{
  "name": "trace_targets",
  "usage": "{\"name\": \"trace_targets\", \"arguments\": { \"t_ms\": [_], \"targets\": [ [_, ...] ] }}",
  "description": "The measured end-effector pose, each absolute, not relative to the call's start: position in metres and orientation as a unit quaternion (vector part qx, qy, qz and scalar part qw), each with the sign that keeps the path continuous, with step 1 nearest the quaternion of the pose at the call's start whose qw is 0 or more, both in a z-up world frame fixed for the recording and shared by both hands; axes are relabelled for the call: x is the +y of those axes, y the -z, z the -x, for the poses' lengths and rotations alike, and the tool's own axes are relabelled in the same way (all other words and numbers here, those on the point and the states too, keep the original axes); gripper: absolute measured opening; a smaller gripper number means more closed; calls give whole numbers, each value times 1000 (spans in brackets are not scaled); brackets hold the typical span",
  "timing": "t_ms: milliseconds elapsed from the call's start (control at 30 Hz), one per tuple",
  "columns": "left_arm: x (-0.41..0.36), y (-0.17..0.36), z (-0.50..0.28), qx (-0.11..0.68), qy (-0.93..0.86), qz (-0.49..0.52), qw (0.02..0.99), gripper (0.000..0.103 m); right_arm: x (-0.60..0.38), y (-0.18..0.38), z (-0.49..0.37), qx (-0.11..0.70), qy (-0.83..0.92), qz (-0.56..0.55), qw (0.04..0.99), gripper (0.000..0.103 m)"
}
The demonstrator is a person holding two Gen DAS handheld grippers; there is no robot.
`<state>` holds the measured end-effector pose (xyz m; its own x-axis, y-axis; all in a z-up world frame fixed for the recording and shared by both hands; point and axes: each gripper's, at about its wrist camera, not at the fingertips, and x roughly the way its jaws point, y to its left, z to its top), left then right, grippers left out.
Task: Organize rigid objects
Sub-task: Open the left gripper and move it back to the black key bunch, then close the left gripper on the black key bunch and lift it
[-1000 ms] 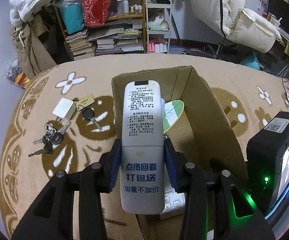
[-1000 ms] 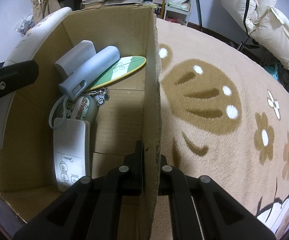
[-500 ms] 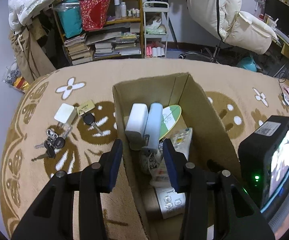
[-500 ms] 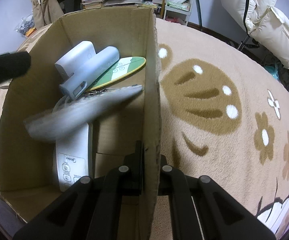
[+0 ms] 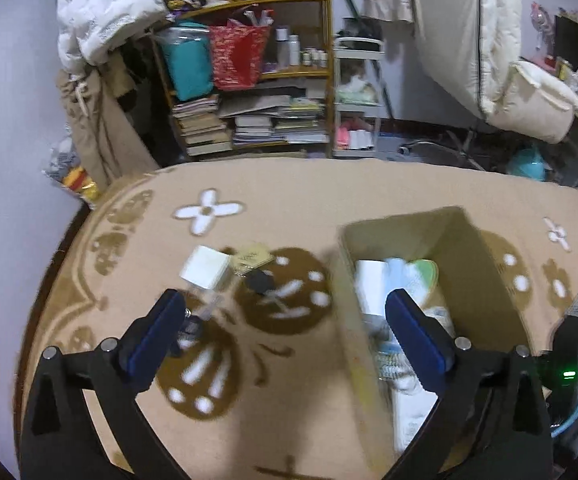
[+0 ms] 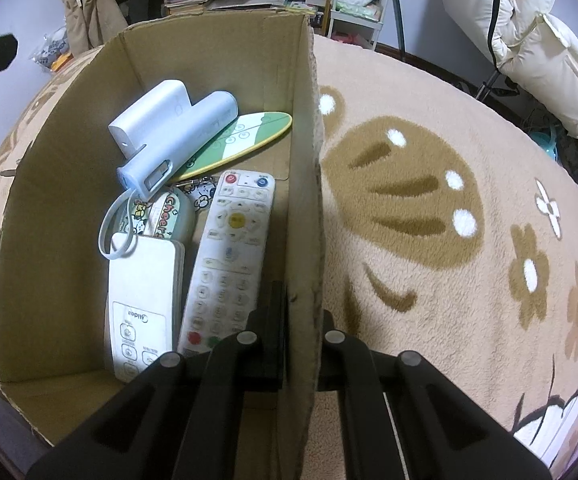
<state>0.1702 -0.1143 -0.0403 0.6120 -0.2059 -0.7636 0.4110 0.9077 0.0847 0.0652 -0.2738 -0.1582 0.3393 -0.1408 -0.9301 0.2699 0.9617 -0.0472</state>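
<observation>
Dropped remote (image 6: 231, 256) shows clearly only from right tool (image 6: 301, 344).

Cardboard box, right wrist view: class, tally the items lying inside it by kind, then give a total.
Remote controls: 2
Power banks: 2
Surfboard-shaped item: 1
Round "Cheers" pouch: 1
Cartoon keychain charm: 1
Total: 7

Left claw (image 5: 285, 332) spread wide – empty, right claw (image 6: 303, 340) clamped.
</observation>
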Motion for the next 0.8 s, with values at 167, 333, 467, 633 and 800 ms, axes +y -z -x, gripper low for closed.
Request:
{"name": "trace_targets", "arguments": {
  "t_ms": [167,333,467,633,800],
  "targets": [
    [-83,58,-203,435,142,-92,884,100,-274,158,-66,562,125,-57,816,7],
    [-53,83,-230,454,114,-73,881,100,-273,158,-67,563,124,-56,815,6],
    [-39,107,-244,475,92,-77,872,99,-273,158,-67,563,122,-58,815,6],
    [-31,136,-255,499,72,-68,861,99,-274,159,-67,564,121,-59,815,6],
    [-26,158,-264,517,62,-55,852,98,-274,160,-67,564,121,-60,815,6]
  ]
}}
